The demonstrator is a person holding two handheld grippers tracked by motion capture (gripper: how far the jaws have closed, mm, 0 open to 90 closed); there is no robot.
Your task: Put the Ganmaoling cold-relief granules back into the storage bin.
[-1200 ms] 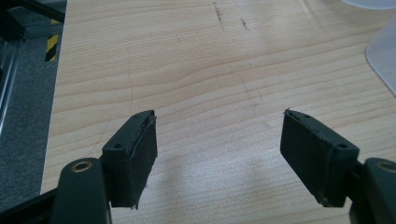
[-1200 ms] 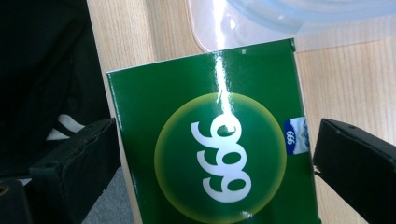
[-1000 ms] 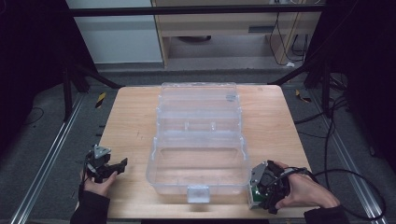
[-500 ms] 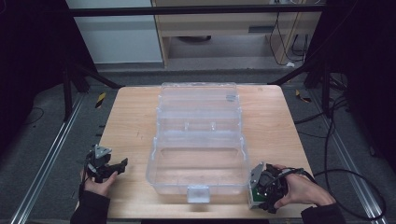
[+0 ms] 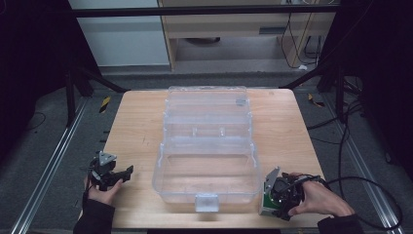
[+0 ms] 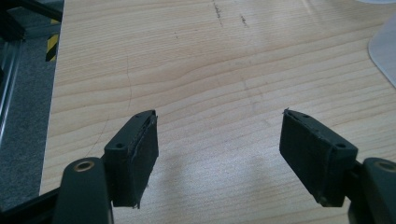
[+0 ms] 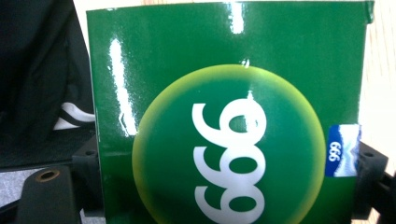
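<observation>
At the near edge of the wooden table (image 5: 141, 122), just right of the open clear plastic box (image 5: 207, 168), the right gripper (image 5: 278, 195) has its jaws closed tight on a glossy green carton (image 7: 224, 116) — a small box printed with a yellow-rimmed disc and white numerals, seen face-on in the right gripper view, where the black jaws press on both of its side walls. The jaws have just been closing, and the carton sits between them, tilted at the box's front right corner, probably so that it can be lifted over the low wall into the front tray. To the left of the box, well apart from it, the left gripper (image 5: 109, 173) waits with its jaws wide and nothing between them — bare wood lies under the pads (image 6: 140, 154) in the left gripper view, a sign that this hand is simply parked out of the way. The box itself lies in the middle of the table with its latch tab (image 5: 206, 201) towards the person and its lid (image 5: 207, 105) thrown back flat behind it, leaving the compartments open from above. Beyond the box, past the table's far edge, stand a pale cabinet (image 5: 122, 34) and a wooden desk (image 5: 229, 19).
</observation>
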